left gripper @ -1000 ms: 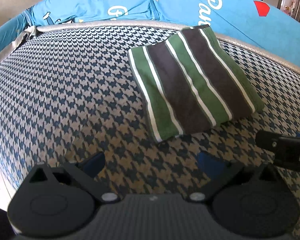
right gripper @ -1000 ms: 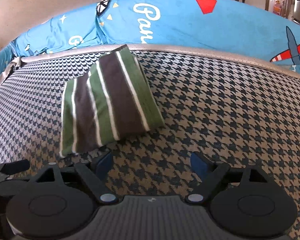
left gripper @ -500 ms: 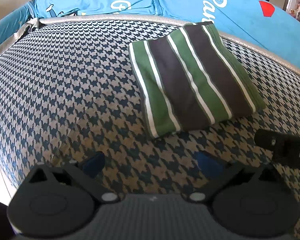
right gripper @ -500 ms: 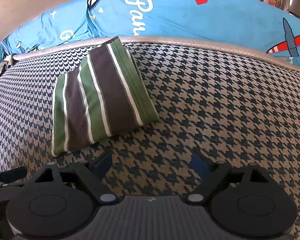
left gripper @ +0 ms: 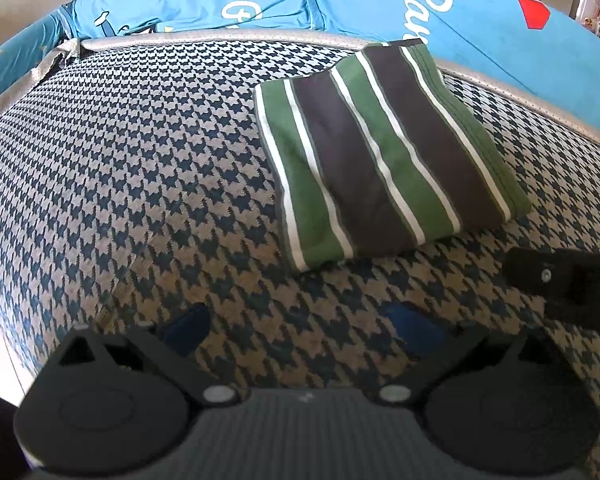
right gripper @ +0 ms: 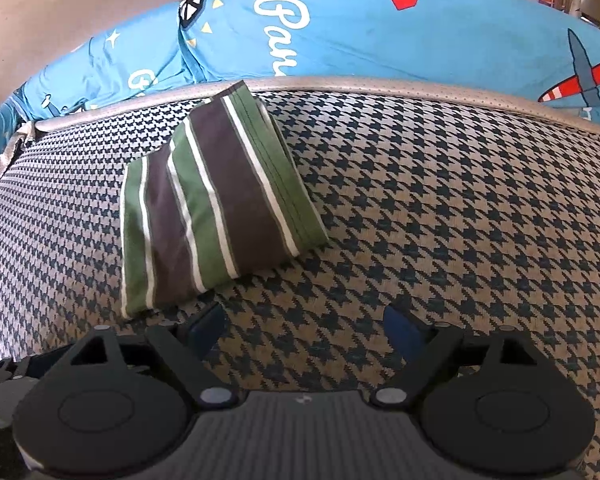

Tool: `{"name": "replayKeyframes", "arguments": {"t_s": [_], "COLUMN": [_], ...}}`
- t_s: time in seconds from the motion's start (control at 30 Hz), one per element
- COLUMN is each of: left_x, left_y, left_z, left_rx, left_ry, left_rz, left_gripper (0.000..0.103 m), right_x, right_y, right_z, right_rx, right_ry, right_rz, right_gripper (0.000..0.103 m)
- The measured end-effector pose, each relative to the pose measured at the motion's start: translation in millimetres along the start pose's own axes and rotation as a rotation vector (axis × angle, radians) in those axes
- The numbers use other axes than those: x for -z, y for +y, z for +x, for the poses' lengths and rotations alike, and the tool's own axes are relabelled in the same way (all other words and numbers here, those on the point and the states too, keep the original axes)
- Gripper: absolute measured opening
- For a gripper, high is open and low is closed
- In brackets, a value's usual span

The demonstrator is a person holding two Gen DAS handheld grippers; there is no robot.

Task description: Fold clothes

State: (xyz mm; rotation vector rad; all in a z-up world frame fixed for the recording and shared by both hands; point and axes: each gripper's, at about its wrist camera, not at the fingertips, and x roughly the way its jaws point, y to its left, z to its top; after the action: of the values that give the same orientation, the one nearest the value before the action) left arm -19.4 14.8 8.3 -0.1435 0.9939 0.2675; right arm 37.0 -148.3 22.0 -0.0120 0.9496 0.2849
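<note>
Daylight lit both views brightly, and it seemed to come from the far right, where the top corner of each picture was washed out in glare. The fisheye lens bowed the houndstooth cushion [left gripper: 140, 168] and its grey piping [right gripper: 420, 88] into a dome and darkened the corners to black. The folded striped cloth [left gripper: 380, 152] looked sharp and cast a soft shadow along its near edge, while the blue fingertips [right gripper: 400, 328] of each gripper sat dim and slightly blurred.

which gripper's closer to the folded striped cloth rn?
Right, slightly. The right gripper sits just below the striped cloth, at its near corner. The left gripper sits further back from its edge. Both open, neither touching.
</note>
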Motion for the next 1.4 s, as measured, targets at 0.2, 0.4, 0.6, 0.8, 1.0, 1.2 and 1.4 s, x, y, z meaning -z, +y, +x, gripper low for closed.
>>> {"name": "replayKeyframes", "arguments": {"t_s": [0.2, 0.4, 0.6, 0.8, 1.0, 1.2, 1.4], "left_x": [2.7, 3.9, 6.5, 10.0, 9.6, 8.6, 8.4], "left_y": [1.5, 2.1, 1.7, -0.4, 0.4, 0.9, -0.1], "left_z": [-4.0, -7.4, -9.1, -11.8, -13.5, -13.7, -15.0], "left_rx": [-0.003, -0.011, -0.010, -0.008, -0.005, -0.010, -0.011], "left_ry": [0.003, -0.006, -0.004, -0.007, -0.013, -0.016, -0.020], "left_rz": [-0.018, -0.019, -0.016, -0.013, -0.011, -0.009, -0.002], "left_gripper": [0.103, 0.103, 0.103, 0.103, 0.103, 0.103, 0.103], "right_x": [-0.7, 0.6, -0.7, 0.2, -2.2, -2.1, -1.9], "right_y": [2.2, 3.1, 3.5, 8.0, 11.5, 5.7, 6.7], "right_z": [1.2, 4.7, 2.2, 3.2, 7.5, 6.2, 4.2], "right_rx": [-0.010, -0.015, -0.021, -0.026, -0.024, -0.023, -0.033], "right_ry": [0.004, 0.022, 0.008, 0.008, 0.003, 0.001, -0.009], "right_rz": [0.003, 0.008, 0.011, -0.013, -0.017, -0.010, -0.018], "right_gripper": [0.087, 0.087, 0.087, 0.087, 0.087, 0.087, 0.087]}}
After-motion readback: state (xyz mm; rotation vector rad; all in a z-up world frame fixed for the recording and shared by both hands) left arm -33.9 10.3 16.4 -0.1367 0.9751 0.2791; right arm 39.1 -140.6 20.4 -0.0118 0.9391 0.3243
